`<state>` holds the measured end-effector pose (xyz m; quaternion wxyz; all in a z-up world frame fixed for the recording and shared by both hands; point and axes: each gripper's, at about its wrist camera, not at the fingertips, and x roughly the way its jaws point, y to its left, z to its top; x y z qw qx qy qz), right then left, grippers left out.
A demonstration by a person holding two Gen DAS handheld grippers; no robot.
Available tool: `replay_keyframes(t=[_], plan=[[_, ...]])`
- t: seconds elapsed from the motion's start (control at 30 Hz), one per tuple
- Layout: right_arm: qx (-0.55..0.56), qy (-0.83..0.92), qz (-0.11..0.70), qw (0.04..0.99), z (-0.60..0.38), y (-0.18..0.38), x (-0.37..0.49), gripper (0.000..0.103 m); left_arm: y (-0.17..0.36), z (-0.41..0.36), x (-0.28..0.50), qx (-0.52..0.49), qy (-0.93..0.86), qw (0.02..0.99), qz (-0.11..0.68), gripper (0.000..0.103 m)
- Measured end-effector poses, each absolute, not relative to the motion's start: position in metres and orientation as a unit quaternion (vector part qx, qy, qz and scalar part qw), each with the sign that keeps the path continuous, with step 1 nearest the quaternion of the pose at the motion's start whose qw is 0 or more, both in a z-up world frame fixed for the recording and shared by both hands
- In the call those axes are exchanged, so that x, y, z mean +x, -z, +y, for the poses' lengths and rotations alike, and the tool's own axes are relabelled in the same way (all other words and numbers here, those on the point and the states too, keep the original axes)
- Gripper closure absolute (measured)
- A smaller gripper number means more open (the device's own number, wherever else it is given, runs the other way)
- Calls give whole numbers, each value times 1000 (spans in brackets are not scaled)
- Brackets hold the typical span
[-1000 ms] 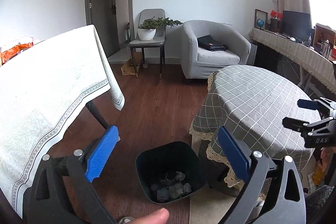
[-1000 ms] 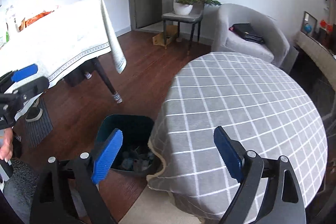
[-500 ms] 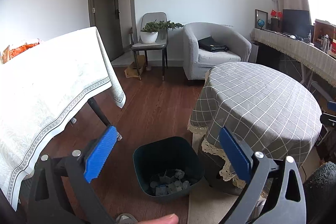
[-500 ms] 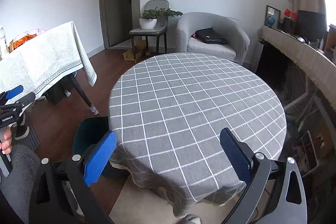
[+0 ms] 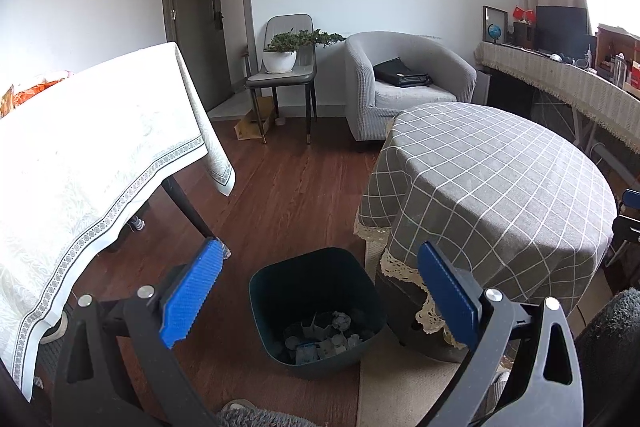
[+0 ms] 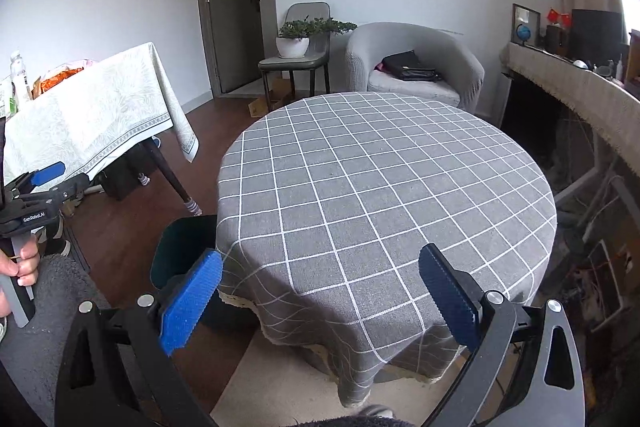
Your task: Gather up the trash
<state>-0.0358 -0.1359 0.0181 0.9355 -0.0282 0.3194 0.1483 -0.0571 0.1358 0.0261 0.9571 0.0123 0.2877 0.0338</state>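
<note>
Beside round table (image 5: 500, 179), bin (image 5: 316, 311) holding trash (image 5: 320, 337)

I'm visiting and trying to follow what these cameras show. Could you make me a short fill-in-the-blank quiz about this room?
1. The dark bin stands on the floor beside the ____ table with the grey checked cloth.
2. Crumpled trash lies ____ the bin.
3. The left gripper and the right gripper are both ____, holding nothing.
4. The potted plant sits on a ____.

Missing words: round; inside; open; chair
</note>
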Motion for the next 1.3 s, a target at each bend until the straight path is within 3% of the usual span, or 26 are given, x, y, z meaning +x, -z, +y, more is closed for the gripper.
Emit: replay_keyframes(t=[1.3], plan=[[-38, -171, 329, 928, -112, -18, -35, 3, -20, 138, -50, -6, -30, 948, 317, 3]])
